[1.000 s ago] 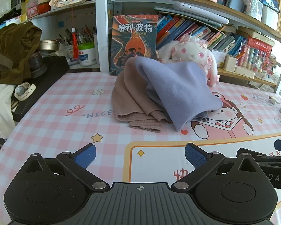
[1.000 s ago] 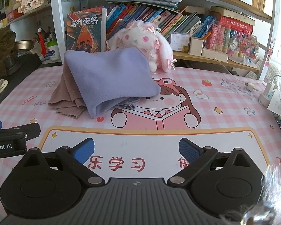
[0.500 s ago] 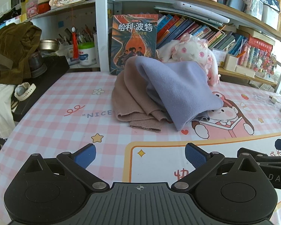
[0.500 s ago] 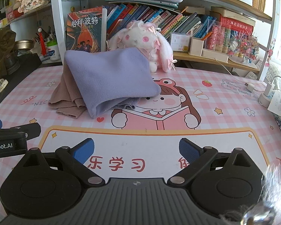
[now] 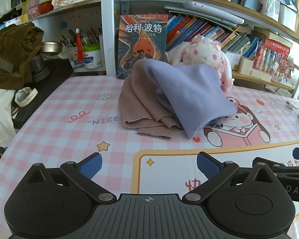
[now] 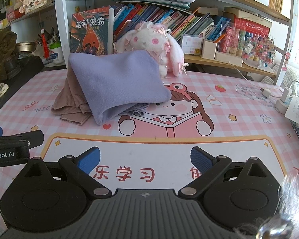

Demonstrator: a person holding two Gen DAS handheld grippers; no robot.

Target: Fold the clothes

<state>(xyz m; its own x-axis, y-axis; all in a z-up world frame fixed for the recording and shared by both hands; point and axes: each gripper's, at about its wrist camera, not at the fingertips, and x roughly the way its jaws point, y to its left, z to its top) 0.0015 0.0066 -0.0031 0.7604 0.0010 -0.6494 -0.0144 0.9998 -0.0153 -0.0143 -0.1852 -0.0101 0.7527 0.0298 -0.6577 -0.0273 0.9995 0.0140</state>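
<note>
A lilac garment [image 5: 191, 97] lies draped over a beige-pink knit garment [image 5: 141, 107] in a heap at the back middle of the table; both also show in the right wrist view, lilac [image 6: 117, 81] over beige [image 6: 71, 103]. My left gripper [image 5: 149, 164] is open and empty, low over the table's near side, well short of the heap. My right gripper [image 6: 145, 159] is open and empty, beside the left one, also short of the heap. Each gripper's tip shows at the edge of the other's view.
The table has a pink checked cloth with a cartoon print [image 6: 169, 119]. A plush rabbit [image 6: 151, 41] and an upright book [image 5: 142, 43] stand behind the heap, with shelves of books. A brown jacket [image 5: 12, 51] and watch [image 5: 25, 96] are at left; chargers [image 6: 283, 99] at right.
</note>
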